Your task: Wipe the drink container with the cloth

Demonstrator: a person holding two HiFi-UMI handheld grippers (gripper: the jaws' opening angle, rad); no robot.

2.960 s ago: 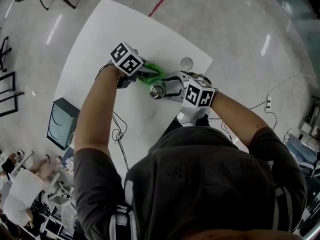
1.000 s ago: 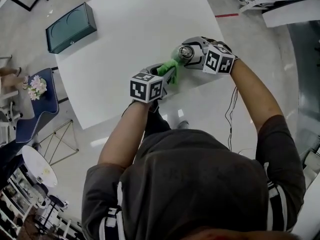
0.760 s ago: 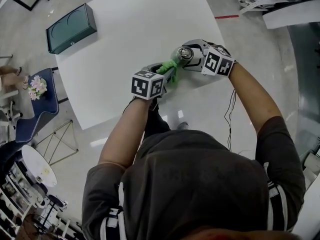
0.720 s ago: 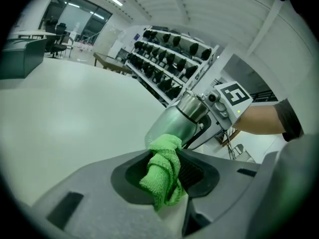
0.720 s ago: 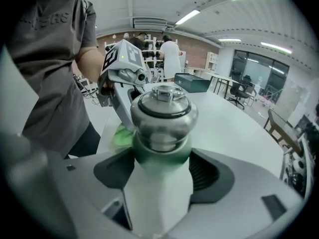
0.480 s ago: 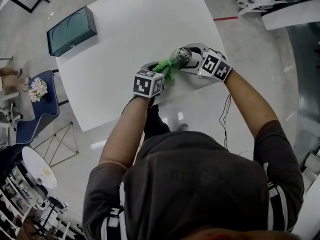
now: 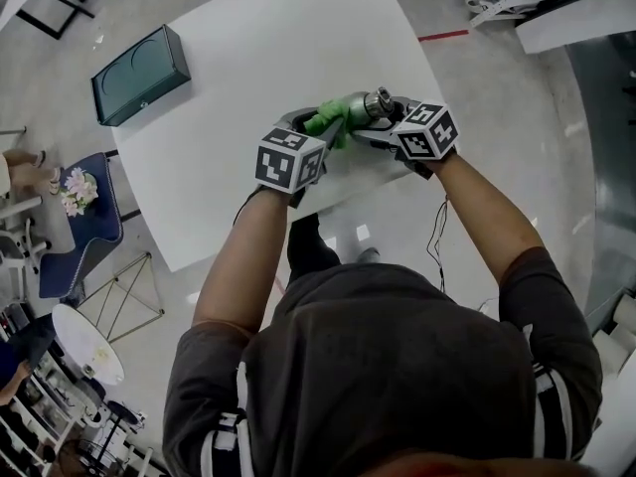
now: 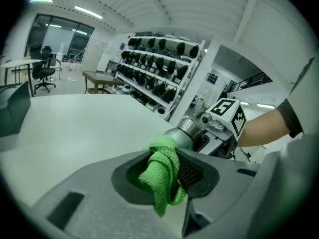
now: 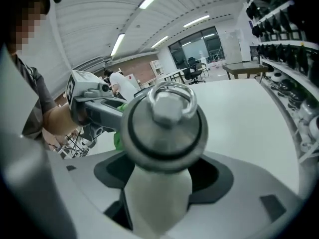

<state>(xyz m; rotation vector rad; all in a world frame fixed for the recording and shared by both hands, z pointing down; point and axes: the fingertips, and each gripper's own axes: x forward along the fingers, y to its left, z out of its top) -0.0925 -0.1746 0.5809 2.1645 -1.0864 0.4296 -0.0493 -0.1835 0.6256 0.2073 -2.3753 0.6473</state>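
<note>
White tabletop (image 7: 248,78) is filling the middle of the head view, with a dark green case (image 7: 139,61) lying near one far corner. Over the table's near edge the person is bringing both tools together. The left gripper (image 7: 316,127) is pinching a green cloth (image 7: 328,119) and the right gripper (image 7: 390,119) is clamping the drink container (image 7: 370,104). The container is therefore hanging in the air between the hands, not standing on the table. I judge that one tool is steadying the bottle so the other can rub it.

Turning to the left gripper view, the jaws are sitting narrow on a bunched fold of cloth. Its loose end is dangling below them, and its top is pressing against the container's shoulder just under the metal cap.

Turning to the right gripper view, the jaws are standing fairly wide because the pale body is sitting gripped between them. The capped end is rising clear of the jaws, leaving the upper part exposed for wiping.
</note>
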